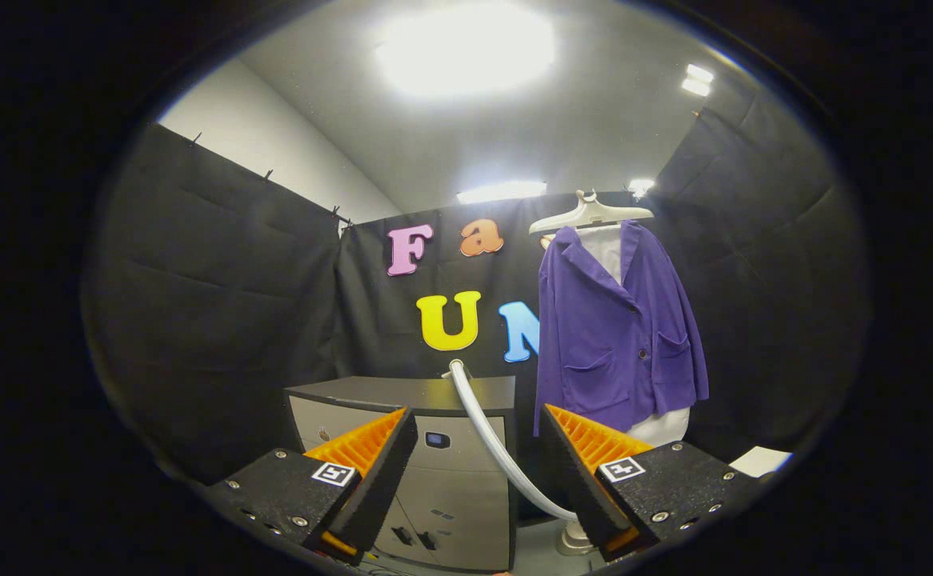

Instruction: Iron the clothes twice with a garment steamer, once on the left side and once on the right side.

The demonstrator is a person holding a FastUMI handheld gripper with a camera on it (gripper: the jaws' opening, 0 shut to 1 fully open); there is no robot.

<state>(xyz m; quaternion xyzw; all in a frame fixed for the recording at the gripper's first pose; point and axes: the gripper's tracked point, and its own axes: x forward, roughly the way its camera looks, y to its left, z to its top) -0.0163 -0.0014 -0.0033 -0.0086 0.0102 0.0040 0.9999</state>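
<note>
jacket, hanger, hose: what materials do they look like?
Jacket: soft matte purple cloth, judging by its draping folds; white fabric shows under it. Hanger: pale and smooth, probably moulded plastic. Hose: whitish, bends in a curve, likely flexible plastic or rubber. The gripper is open, its fingers holding nothing.

A grey cabinet (442, 472) with a dark top stands against the black cloth wall (218, 296); its front panels carry a small display (437, 440). A white wall (274, 152) rises above the cloth. Bright ceiling lamps (466, 48) glare overhead on a pale ceiling.
</note>
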